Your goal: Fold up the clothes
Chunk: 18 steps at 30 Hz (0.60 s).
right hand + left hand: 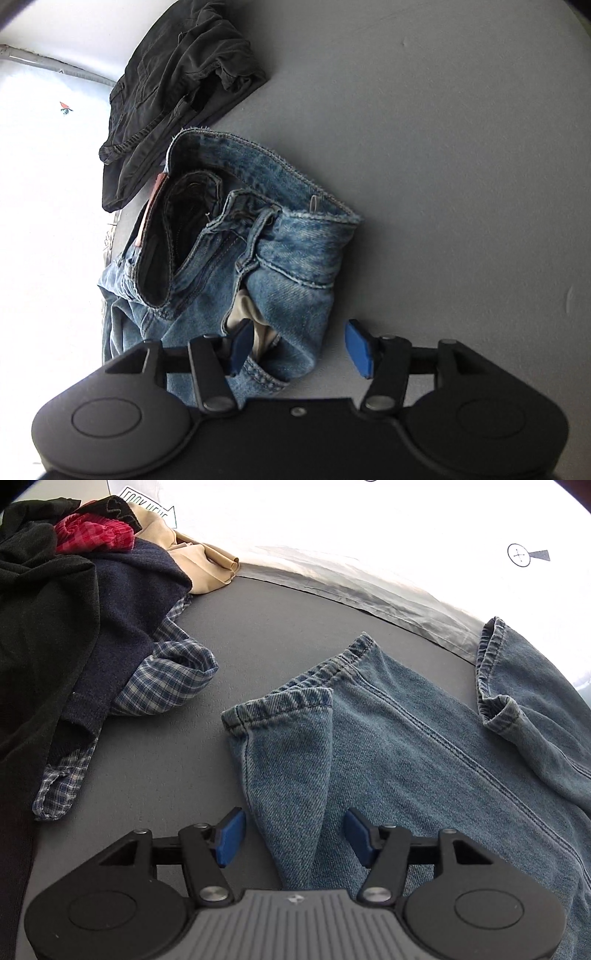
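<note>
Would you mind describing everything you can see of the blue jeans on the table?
The blue jeans are faded, medium-wash denim, lying on the grey table. The left wrist view shows two legs with stitched hems, the near hem folded over. The right wrist view shows the waistband gaping open, dark inside, with a tan patch and a pale pocket lining turned out. Both grippers' jaws stand open over the denim, not pressing on it.

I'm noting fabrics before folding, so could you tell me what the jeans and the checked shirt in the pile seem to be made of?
The jeans look like faded blue denim: diagonal twill weave, thick stitched seams and puckered hems. The checked shirt looks like thin woven cloth, perhaps cotton: it crumples softly, with a fine blue and white check.
</note>
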Available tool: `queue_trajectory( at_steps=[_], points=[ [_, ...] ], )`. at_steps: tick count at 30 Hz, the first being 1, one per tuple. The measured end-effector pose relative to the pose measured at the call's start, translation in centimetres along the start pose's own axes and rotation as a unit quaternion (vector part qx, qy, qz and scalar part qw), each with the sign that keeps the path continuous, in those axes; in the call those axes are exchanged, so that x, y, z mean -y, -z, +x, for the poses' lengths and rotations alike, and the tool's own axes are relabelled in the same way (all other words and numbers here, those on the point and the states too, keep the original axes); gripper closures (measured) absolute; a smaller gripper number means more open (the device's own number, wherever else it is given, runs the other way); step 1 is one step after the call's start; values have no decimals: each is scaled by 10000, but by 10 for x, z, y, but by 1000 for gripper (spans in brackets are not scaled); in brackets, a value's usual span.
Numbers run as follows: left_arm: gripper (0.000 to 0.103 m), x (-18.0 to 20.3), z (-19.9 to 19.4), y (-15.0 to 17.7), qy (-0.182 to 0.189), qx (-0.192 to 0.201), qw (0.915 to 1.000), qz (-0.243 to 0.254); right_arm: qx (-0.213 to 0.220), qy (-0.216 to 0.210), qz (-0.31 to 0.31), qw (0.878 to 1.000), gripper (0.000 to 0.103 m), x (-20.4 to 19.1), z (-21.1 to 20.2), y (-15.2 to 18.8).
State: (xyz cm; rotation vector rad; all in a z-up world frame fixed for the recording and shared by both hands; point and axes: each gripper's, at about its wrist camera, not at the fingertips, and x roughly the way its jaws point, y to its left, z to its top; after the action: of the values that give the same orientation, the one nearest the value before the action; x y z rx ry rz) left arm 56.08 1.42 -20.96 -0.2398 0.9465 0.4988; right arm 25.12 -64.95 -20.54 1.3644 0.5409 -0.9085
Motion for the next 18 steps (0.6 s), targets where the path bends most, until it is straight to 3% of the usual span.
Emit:
queue_trajectory(
  at_steps=[4,7,8,10,11,14,18],
  points=[
    [48,0,2,-4,-11,29,9999,-159,249,491,-1132,9920,55,-27,8,-5],
    [73,-2,0,-5,-146,121,9994,-297,558,815,-2147,9717,68,-47,11,3],
    [93,-3,-1,-5,-199,138,9992,-321,662,919,-2480,9621,75,-53,12,6],
    [93,-9,-4,-6,-214,119,9989,-407,1020,1041,-3079,9402,92,-63,6,13],
    [93,-15,-6,-7,-188,107,9987,-468,1204,1082,-3295,9302,93,-66,1,15],
    [94,-28,-19,-10,-92,177,9982,-559,1987,1193,-4083,8830,96,-82,-20,18],
    [94,-36,-50,-8,-107,438,9980,-445,2349,823,-3834,8894,97,-84,-50,-2]
  ],
)
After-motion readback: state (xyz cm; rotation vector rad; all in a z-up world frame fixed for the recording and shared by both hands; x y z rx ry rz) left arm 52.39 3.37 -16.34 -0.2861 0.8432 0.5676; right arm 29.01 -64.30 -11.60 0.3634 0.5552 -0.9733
